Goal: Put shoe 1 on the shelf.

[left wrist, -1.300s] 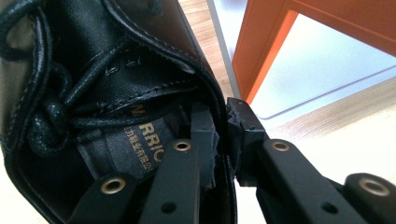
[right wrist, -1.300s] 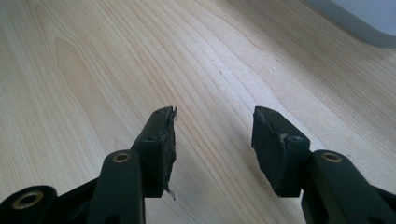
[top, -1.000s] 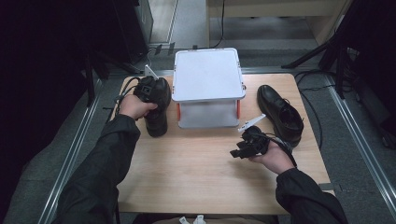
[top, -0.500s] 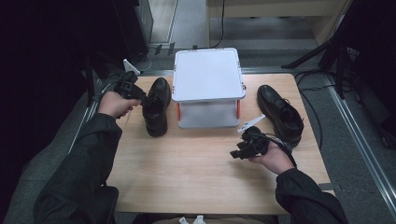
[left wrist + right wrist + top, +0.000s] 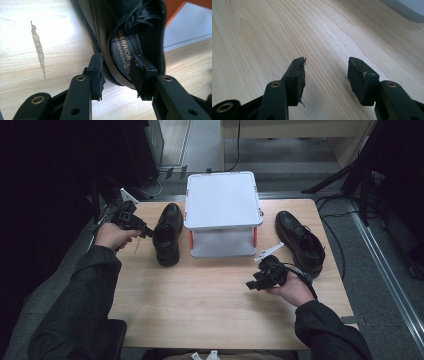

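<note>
text: "WARRIOR" in gold capitals | on: dark insole [image 5: 122, 50] inside the black leather shoe [image 5: 130, 30], left gripper view | below it: a line of small gold characters and a small round gold emblem, both too small to read | other legible text: none on the white box, the right shoe or the tabletop

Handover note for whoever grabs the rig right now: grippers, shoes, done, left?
Left gripper: fingers have just been opening, now open beside the heel of the left shoe; the heel rim sits between them, seemingly not pinched.
Right gripper: open, empty, above bare table.
Left shoe stands left of the white box; right shoe stands right of it.
Done: left shoe looks set down.
Left: probably the right shoe, untouched.
</note>
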